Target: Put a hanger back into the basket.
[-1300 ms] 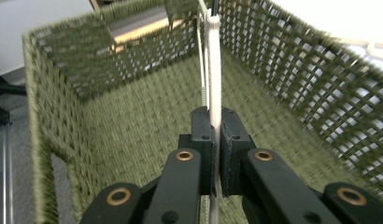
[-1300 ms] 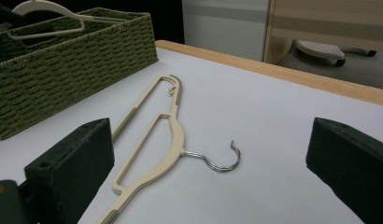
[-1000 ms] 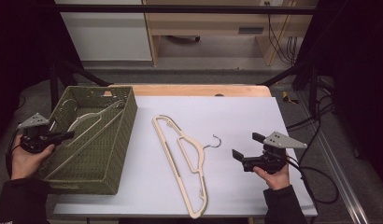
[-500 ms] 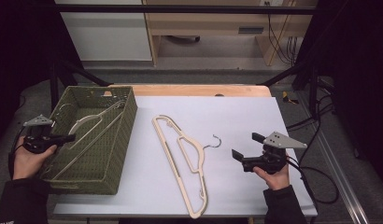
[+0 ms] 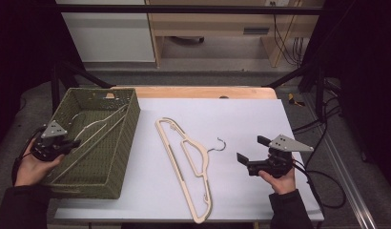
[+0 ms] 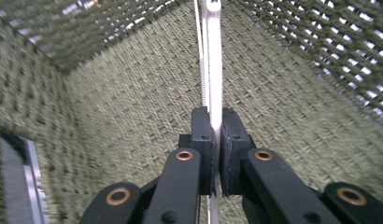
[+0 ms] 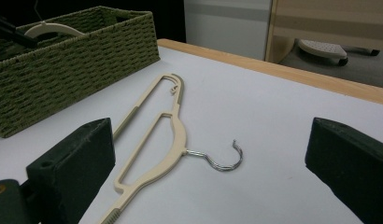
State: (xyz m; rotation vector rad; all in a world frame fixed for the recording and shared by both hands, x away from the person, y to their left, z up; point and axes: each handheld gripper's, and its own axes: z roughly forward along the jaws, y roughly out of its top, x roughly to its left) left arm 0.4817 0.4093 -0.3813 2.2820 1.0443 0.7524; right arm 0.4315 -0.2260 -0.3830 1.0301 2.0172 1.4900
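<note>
The left gripper is pinching a cream hanger inside the woven basket; better to lower it flat before letting go. The right gripper waits with jaws spread wide, the second hanger lying on the table just ahead of it.

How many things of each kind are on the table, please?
Cream hangers: 2, one flat on the table, one in the basket, clamped by the left tongs
Green woven baskets: 1
Total: 3
</note>
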